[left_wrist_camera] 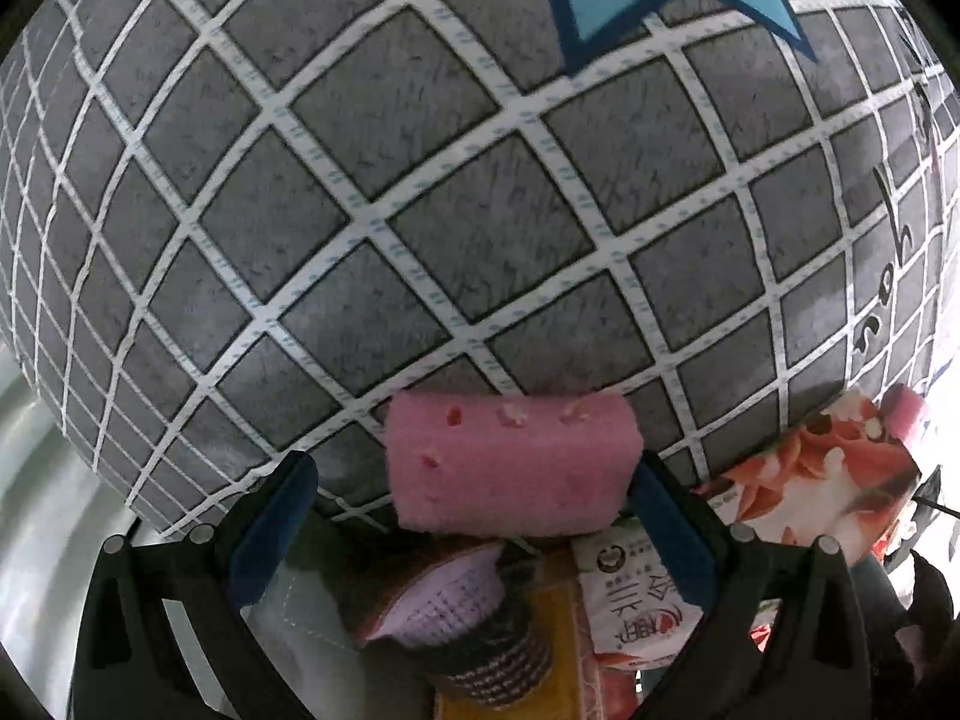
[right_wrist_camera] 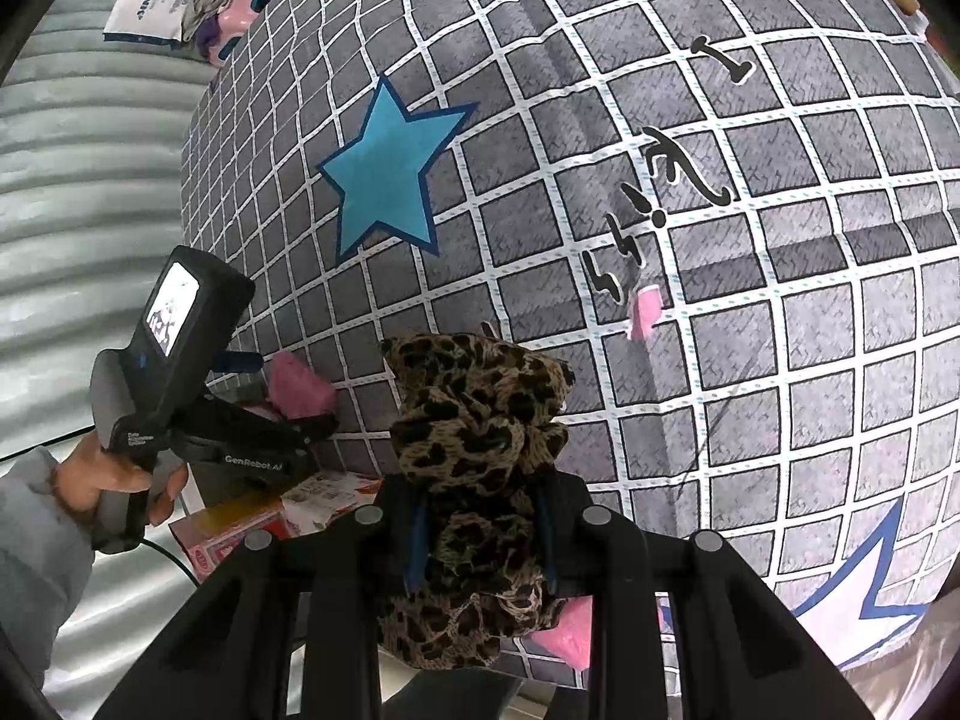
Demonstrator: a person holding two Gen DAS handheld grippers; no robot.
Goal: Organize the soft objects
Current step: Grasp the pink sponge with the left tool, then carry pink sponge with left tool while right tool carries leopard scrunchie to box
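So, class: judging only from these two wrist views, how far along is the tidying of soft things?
Done: nothing shows as finished; no sorted pile is visible. In hand: the left gripper holds a pink sponge, though only one finger plainly touches it, and the right gripper is clamped on a leopard-print cloth. Left: both need placing, a pink scrap lies on the grey checked cushion, and packets sit jumbled below.

A pink sponge block (left_wrist_camera: 510, 462) lies flat against the grid-patterned cushion (left_wrist_camera: 420, 180); a crumpled leopard-print cloth (right_wrist_camera: 480, 468) bunches upright.
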